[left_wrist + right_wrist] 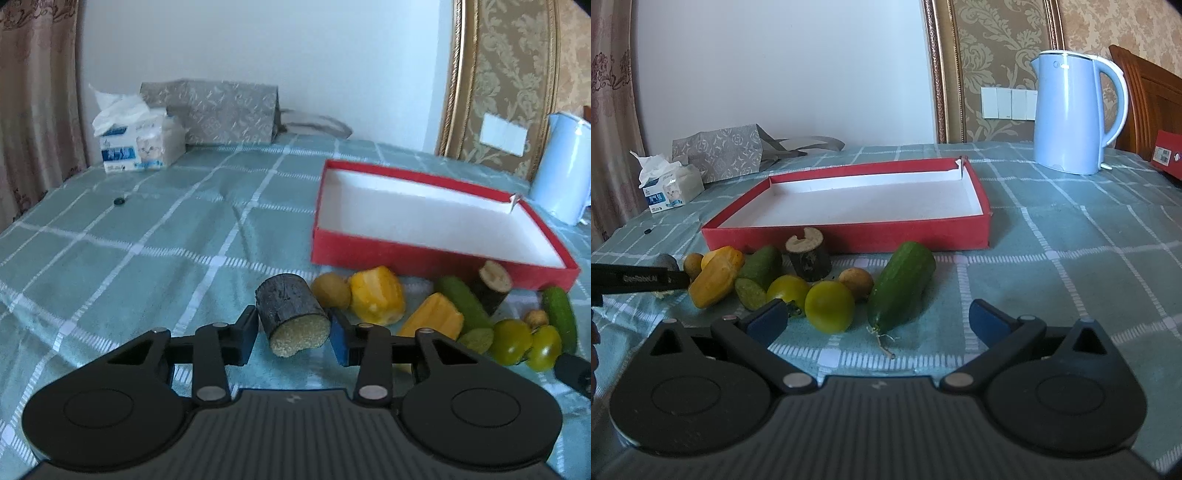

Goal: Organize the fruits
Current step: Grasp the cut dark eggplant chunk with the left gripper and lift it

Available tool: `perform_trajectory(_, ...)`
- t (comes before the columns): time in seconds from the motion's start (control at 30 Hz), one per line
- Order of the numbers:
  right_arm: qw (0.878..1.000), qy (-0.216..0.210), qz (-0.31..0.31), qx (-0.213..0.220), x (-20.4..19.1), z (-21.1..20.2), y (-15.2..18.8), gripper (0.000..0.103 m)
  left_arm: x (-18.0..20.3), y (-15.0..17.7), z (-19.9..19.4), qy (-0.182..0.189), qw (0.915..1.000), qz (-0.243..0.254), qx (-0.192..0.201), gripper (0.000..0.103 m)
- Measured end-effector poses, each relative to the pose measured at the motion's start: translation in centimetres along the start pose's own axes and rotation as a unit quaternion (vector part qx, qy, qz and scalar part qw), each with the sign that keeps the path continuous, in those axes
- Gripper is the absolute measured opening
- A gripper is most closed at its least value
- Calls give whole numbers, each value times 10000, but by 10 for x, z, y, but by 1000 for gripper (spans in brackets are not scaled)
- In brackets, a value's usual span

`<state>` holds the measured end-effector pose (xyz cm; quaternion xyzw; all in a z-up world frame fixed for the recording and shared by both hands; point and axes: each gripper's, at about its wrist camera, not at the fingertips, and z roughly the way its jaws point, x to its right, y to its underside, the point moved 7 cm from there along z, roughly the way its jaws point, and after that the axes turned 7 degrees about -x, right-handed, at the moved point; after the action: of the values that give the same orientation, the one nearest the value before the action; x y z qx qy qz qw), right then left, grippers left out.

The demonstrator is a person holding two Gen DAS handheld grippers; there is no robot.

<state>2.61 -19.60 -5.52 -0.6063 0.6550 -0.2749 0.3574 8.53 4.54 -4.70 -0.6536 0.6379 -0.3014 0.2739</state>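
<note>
My left gripper (293,325) is shut on a dark sugarcane piece (291,314), its pale cut end facing me, low over the cloth. To its right lie a small brown fruit (331,290), yellow pieces (376,295), a cut cucumber (465,302), a second cane piece (493,282), green tomatoes (513,341) and a whole cucumber (561,317). The red box (417,258) with a white inside lies behind them. My right gripper (879,321) is open, with a green tomato (829,306) and the whole cucumber (903,286) between its fingers.
A tissue pack (138,140) and a grey patterned bag (229,114) stand at the far left. A light blue kettle (1071,110) stands at the back right, near a red item (1169,155) at the table's right edge. A small black cap (119,201) lies on the checked cloth.
</note>
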Motion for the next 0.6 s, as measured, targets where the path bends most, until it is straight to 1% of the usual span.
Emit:
perform_trajectory(0.1, 10000, -14, 7, 7, 0, -1, 0, 103, 8, -9, -13, -26, 9994, 210, 256, 40)
perform_trajectory(0.17, 10000, -20, 7, 13, 0, -1, 0, 103, 16, -18, -18, 44, 9987, 354, 375, 40)
perform_trajectory(0.3, 10000, -13, -1, 5, -1, -1, 0, 103, 35, -40, -17, 128, 9965, 608, 558, 40)
perform_trajectory(0.43, 10000, -11, 13, 10, -1, -1, 0, 103, 55, -58, -7, 232, 9946, 797, 621, 40)
perform_trajectory(0.6, 10000, 2, 4, 48, -1, -2, 0, 103, 71, -67, 3, 309, 9934, 921, 616, 40)
